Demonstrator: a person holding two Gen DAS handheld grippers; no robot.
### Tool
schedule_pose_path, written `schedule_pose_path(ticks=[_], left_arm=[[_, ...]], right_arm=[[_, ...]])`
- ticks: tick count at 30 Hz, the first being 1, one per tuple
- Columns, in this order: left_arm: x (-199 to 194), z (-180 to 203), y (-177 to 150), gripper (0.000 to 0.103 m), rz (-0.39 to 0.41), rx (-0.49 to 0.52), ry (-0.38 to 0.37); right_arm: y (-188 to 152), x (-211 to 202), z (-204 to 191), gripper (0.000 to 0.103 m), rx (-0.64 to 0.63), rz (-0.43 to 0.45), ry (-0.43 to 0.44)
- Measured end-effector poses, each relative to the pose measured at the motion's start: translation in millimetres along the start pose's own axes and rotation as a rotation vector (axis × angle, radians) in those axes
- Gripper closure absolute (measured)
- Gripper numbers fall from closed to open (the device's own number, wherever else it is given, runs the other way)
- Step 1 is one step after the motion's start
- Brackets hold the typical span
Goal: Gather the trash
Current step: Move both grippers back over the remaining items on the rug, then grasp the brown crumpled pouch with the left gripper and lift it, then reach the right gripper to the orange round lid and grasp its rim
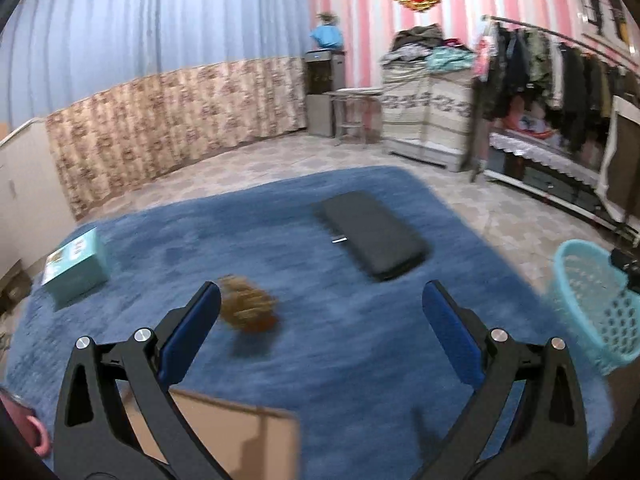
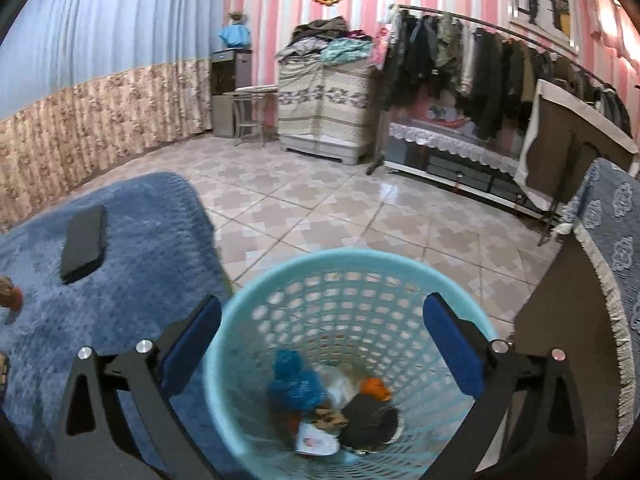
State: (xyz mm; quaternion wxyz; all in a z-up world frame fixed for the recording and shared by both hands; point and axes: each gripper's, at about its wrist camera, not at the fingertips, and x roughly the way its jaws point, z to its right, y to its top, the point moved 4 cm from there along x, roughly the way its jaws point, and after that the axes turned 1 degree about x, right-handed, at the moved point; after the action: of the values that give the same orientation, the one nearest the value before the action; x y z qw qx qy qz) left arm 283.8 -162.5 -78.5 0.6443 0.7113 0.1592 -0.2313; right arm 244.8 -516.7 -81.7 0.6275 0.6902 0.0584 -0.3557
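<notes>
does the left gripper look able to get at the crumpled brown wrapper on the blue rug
Probably yes: the left gripper is open and empty, and the crumpled brown wrapper lies just past its left fingertip on the blue rug, nothing between.

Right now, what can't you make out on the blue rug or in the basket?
- Brown crumpled item, left wrist view: motion-blurred, its kind unclear.
- Cardboard piece, left wrist view: cut off by the bottom edge and the gripper.
- Basket contents, right wrist view: blurred and overlapping; individual pieces unclear.

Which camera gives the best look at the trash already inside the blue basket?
The right wrist view: it looks straight down into the basket, showing the trash at the bottom. The left wrist view catches only the basket's side at its right edge, contents hidden.
</notes>
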Motion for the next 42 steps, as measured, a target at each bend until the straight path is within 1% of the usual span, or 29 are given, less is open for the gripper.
schedule_pose_path(ticks=[1,3,5,7,11,13,16,19,20,21,22,24,25,27,30,32,33,35,38,41,42], left_arm=[[3,-18,-5,0.006,-0.015,-0.019,0.019],[9,-42,-11,0.006,-0.041,-0.054,0.034],[16,-61,-16,0.006,-0.065,-0.077,0.044],[24,-73,-19,0.006,-0.082,-0.086,0.045],[46,-84,-22,0.006,-0.124,-0.105,0.019],[55,-84,-20,0.006,-0.13,-0.121,-0.012],[63,-76,-19,0.011,-0.134,-0.101,-0.016],[74,-68,-19,0.028,-0.16,-0.058,-0.034],[77,-66,-20,0.038,-0.174,-0.05,-0.044],[78,-65,-23,0.046,-0.184,-0.053,-0.056],[78,-66,-23,0.049,-0.188,-0.062,-0.067],[76,-70,-22,0.063,-0.181,-0.084,-0.09],[75,-73,-20,0.063,-0.178,-0.09,-0.093],[70,-77,-17,0.065,-0.163,-0.09,-0.082],[54,-89,-16,0.065,-0.125,-0.071,-0.035],[40,-108,-17,0.065,-0.094,-0.069,0.014],[35,-115,-18,0.065,-0.086,-0.073,0.023],[27,-133,-24,0.065,-0.082,-0.097,0.022],[20,-159,-32,0.066,-0.088,-0.11,0.064],[17,-185,-39,0.066,-0.083,-0.143,0.11],[18,-195,-41,0.066,-0.078,-0.154,0.139]], right_arm=[[-1,-1,-8,0.004,-0.009,0.0,0.01],[-2,-1,-25,0.004,-0.038,-0.002,0.028],[-3,-2,-43,0.004,-0.068,-0.004,0.047],[-4,-2,-60,0.004,-0.098,-0.006,0.061],[-8,-4,-94,0.004,-0.166,-0.013,0.078],[-11,-5,-106,0.004,-0.179,-0.02,0.083],[-15,-4,-121,0.004,-0.183,-0.043,0.115],[-22,-4,-135,0.004,-0.233,-0.06,0.136],[-25,-5,-140,0.004,-0.258,-0.061,0.133],[-28,-5,-144,0.004,-0.276,-0.063,0.129],[-30,-5,-146,0.004,-0.283,-0.065,0.13],[-34,-7,-151,0.004,-0.282,-0.075,0.144],[-34,-7,-151,0.004,-0.279,-0.08,0.152],[-37,-8,-153,0.004,-0.271,-0.088,0.171],[-43,-13,-160,0.004,-0.269,-0.091,0.201],[-47,-20,-169,0.004,-0.279,-0.084,0.219],[-48,-23,-171,0.004,-0.281,-0.081,0.229],[-51,-29,-183,0.004,-0.287,-0.072,0.255],[-52,-37,-202,0.004,-0.294,-0.061,0.29],[-50,-42,-220,0.004,-0.286,-0.07,0.335],[-51,-42,-226,0.004,-0.287,-0.073,0.343]])
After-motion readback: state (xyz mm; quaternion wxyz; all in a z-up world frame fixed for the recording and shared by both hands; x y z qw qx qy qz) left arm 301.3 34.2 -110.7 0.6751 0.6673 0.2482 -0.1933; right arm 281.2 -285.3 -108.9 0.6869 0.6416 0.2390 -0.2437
